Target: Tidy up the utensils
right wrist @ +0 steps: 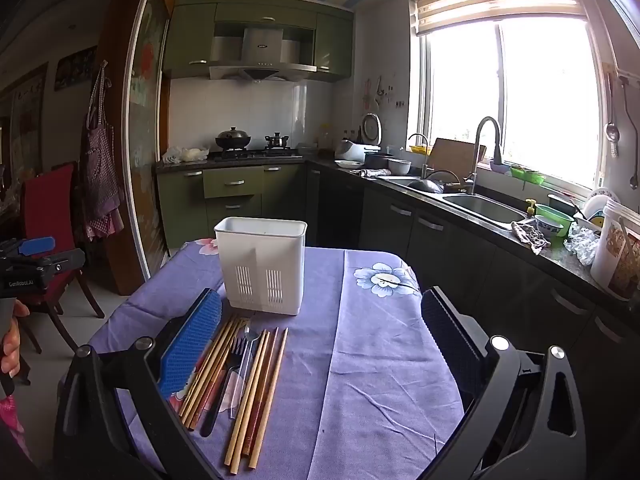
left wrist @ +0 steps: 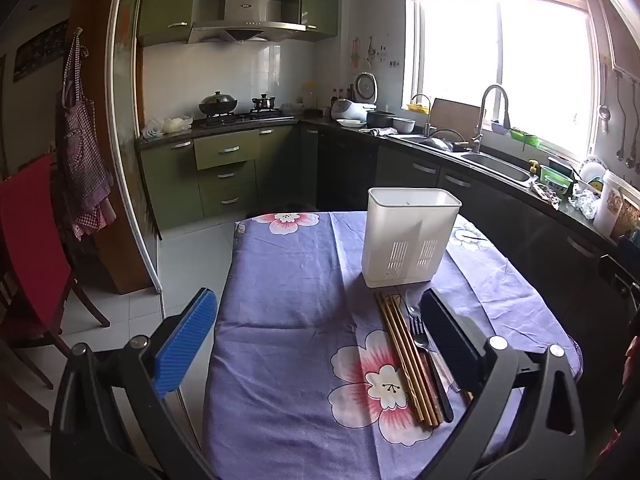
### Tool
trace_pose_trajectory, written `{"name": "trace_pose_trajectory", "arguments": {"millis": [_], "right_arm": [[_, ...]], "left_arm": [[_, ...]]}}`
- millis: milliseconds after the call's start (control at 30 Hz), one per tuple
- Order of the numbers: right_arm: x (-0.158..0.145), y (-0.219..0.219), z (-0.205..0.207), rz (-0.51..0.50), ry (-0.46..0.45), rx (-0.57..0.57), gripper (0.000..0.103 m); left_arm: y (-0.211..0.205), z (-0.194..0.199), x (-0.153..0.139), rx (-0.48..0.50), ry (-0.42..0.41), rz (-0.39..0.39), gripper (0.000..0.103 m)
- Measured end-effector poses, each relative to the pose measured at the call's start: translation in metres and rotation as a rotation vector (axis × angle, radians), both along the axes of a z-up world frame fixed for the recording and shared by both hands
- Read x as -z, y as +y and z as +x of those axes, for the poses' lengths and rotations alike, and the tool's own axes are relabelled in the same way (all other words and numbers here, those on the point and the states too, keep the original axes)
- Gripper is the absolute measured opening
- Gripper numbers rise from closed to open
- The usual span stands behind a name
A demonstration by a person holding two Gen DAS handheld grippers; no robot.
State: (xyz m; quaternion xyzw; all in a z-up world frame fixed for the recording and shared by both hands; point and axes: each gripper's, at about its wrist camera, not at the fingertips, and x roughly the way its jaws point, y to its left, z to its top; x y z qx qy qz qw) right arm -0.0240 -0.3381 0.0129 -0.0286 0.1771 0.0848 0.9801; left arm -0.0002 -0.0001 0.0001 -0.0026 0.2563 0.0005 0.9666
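A white slotted utensil holder [left wrist: 410, 236] [right wrist: 263, 264] stands upright on the purple flowered tablecloth [left wrist: 288, 320] [right wrist: 372, 344]. In front of it lie several chopsticks [left wrist: 404, 360] [right wrist: 256, 392], a fork [left wrist: 424, 344] [right wrist: 232, 364] and a spoon [left wrist: 412, 306] [right wrist: 246, 344], side by side. My left gripper [left wrist: 320, 320] hovers open above the cloth, its right finger over the utensils. My right gripper [right wrist: 322, 324] is open too, with its left finger beside the chopsticks. Neither holds anything. The left gripper [right wrist: 32, 256] and a hand [right wrist: 12, 340] show at the right wrist view's left edge.
A red chair [left wrist: 32, 248] [right wrist: 48, 216] stands left of the table. A dark counter with a sink [left wrist: 496, 166] [right wrist: 484, 206], bowls and jars runs along the right under the window. Green cabinets and a stove [left wrist: 240, 114] are at the back.
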Motion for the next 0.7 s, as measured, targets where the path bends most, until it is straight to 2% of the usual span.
{"name": "trace_pose_trajectory", "arguments": {"millis": [700], "right_arm": [[0.0001, 0.0006, 0.0001, 0.003, 0.001, -0.002, 0.099]], "left_arm": [[-0.0022, 0.0015, 0.0066, 0.013, 0.019, -0.013, 0.097]]}}
